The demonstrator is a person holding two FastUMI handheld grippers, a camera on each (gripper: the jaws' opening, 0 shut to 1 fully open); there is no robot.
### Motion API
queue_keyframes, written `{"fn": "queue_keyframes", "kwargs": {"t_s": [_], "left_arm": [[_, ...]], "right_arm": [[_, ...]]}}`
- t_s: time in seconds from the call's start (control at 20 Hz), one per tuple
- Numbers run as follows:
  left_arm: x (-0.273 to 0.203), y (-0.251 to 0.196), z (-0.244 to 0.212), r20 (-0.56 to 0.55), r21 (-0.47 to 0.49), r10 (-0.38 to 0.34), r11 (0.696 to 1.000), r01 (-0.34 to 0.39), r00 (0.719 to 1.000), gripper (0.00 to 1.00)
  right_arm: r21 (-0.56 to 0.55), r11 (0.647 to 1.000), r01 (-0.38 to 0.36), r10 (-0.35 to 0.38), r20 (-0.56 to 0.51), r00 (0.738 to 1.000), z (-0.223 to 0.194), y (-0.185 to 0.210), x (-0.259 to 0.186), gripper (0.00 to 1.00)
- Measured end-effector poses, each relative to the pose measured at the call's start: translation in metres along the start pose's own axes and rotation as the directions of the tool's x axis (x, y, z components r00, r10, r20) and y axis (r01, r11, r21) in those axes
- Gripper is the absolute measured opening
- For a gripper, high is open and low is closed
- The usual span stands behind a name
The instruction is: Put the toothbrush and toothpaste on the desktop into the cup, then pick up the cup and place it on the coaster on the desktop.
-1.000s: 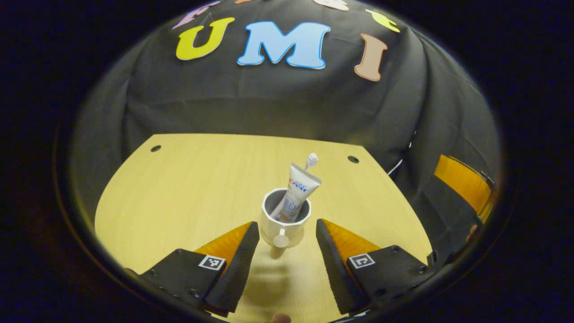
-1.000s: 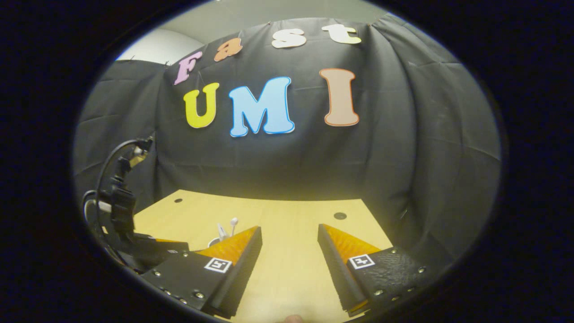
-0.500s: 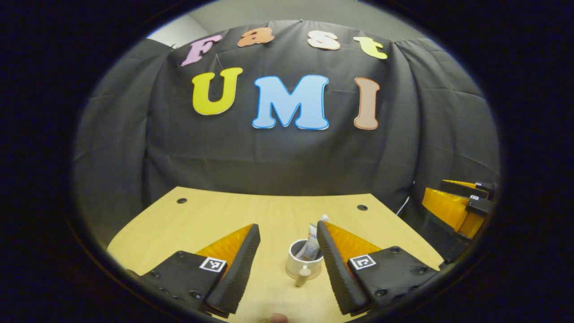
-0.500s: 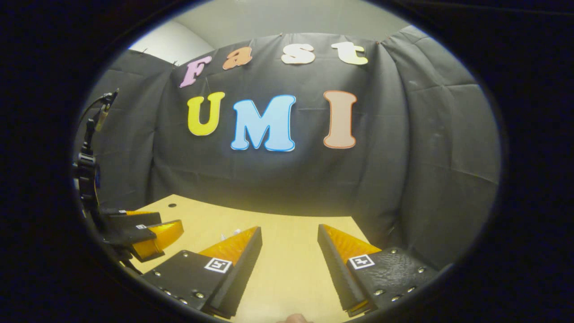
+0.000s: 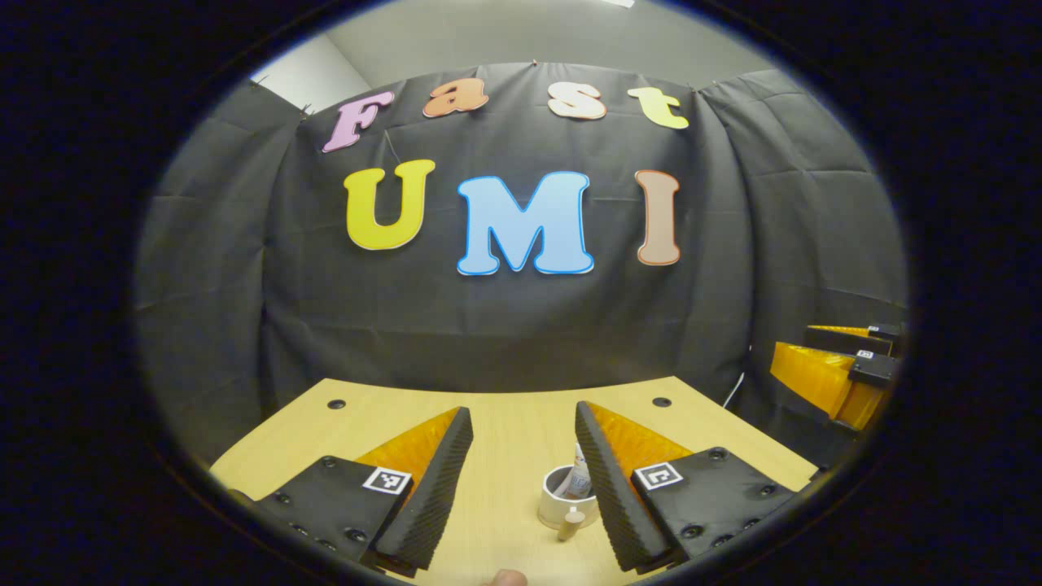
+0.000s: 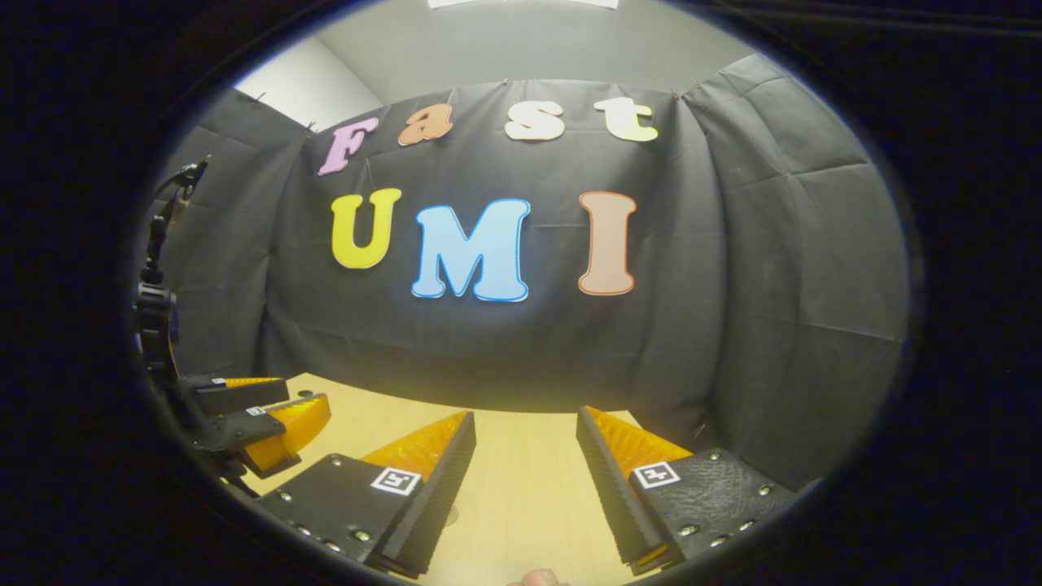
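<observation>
Both jaws spread; cup (image 5: 562, 511) below, between them.

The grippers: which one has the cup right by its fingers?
The left gripper: the cup sits just inside one finger. The right gripper has bare desktop.

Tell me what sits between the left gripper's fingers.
In the left gripper view, bare desktop; the cup holding toothpaste stands ahead, by one of the fingers.

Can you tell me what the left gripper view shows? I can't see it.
A white cup stands on the wooden desk with a toothpaste tube in it, just behind the open left gripper. The right gripper is off to the side.
</observation>
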State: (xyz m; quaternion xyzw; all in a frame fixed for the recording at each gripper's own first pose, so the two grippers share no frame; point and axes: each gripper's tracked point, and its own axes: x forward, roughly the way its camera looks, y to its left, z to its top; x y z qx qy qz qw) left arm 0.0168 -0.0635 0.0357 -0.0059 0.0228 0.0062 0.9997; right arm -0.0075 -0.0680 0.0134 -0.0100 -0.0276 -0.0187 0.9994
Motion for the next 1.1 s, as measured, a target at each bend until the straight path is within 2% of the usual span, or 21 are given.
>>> {"fn": "queue_keyframes", "kwargs": {"t_s": [0.35, 0.6, 0.75, 0.8, 0.85, 0.9, 1.1], "left_arm": [[-0.004, -0.010, 0.017, 0.060, 0.004, -0.026, 1.000, 0.026, 0.998, 0.86], [0.001, -0.040, 0.028, 0.122, -0.004, 0.002, 1.000, -0.002, 0.993, 0.84], [-0.003, -0.061, 0.032, 0.141, -0.013, 0.052, 0.999, -0.051, 0.989, 0.84], [-0.003, -0.070, 0.029, 0.142, -0.020, 0.066, 0.998, -0.064, 0.988, 0.82], [-0.002, -0.083, 0.026, 0.141, -0.028, 0.081, 0.997, -0.078, 0.987, 0.84], [-0.002, -0.096, 0.023, 0.134, -0.035, 0.093, 0.995, -0.089, 0.987, 0.84], [0.010, -0.165, 0.006, 0.126, -0.127, 0.098, 0.989, -0.082, 0.987, 0.84]], "right_arm": [[0.005, 0.999, 0.045, -0.045, 0.028, 0.999, 0.013, -0.022, -0.007, 0.80], [0.007, 0.999, 0.038, -0.039, 0.046, 0.998, 0.012, -0.055, -0.010, 0.80], [-0.020, 0.999, 0.042, -0.041, 0.046, 0.998, 0.007, -0.085, -0.014, 0.80], [-0.016, 0.999, 0.032, -0.031, 0.046, 0.998, 0.006, -0.094, -0.017, 0.75], [-0.006, 1.000, 0.021, -0.020, 0.051, 0.998, 0.006, -0.105, -0.018, 0.80], [0.002, 1.000, 0.012, -0.012, 0.057, 0.998, 0.006, -0.119, -0.018, 0.79], [0.017, 1.000, 0.015, -0.016, 0.074, 0.997, -0.002, -0.185, -0.015, 0.80]]}}
